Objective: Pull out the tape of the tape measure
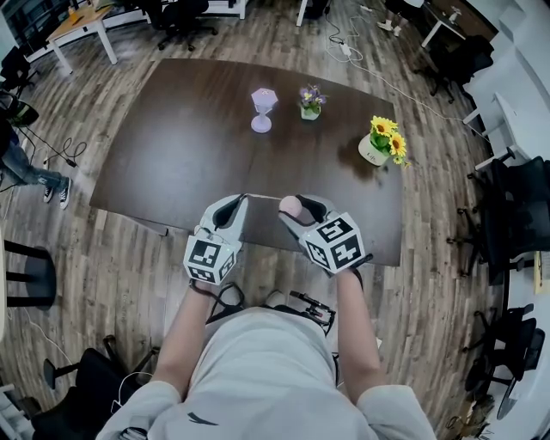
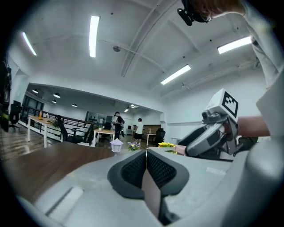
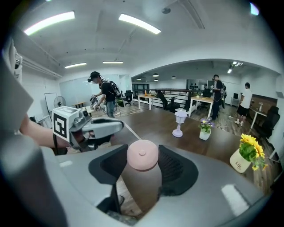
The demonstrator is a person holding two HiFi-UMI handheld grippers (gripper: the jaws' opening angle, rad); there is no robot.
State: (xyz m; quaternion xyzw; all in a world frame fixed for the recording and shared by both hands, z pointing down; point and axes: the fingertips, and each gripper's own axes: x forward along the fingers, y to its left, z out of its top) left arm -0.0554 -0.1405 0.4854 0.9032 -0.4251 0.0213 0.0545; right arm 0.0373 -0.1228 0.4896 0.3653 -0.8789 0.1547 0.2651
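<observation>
a: what's nearest?
b: two bare forearms point(image 1: 191, 331) reach out from a grey shirt point(image 1: 258, 369). each hand carries a claw, and both are held over the near edge of the dark brown bench point(image 1: 172, 163).
a: the right claw?
b: the right claw point(image 1: 298, 206) is grasping the tape measure point(image 1: 290, 205), a round pink case with a small button in the middle of its face. a pad presses on each side of it.
a: and the left claw?
b: the left claw point(image 1: 242, 198) sits just left of the case and points level. it is clenched on the end of the tape point(image 1: 263, 197), its pads meeting with only the thin strip between them.
a: how much tape is out?
b: a short, pale run, stretched straight from the left claw's tip to the case.
a: farther out?
b: toward the far side of the bench stands a lavender goblet-shaped ornament point(image 1: 263, 109). just right of it is a small pot of purple flowers point(image 1: 310, 101), and well to the right a white pot of sunflowers point(image 1: 382, 142).
a: beyond the bench?
b: wood-plank floor point(image 1: 129, 275), office chairs point(image 1: 185, 17) and pale desks point(image 1: 82, 24). in the right gripper view a person point(image 3: 217, 98) stands far off.
</observation>
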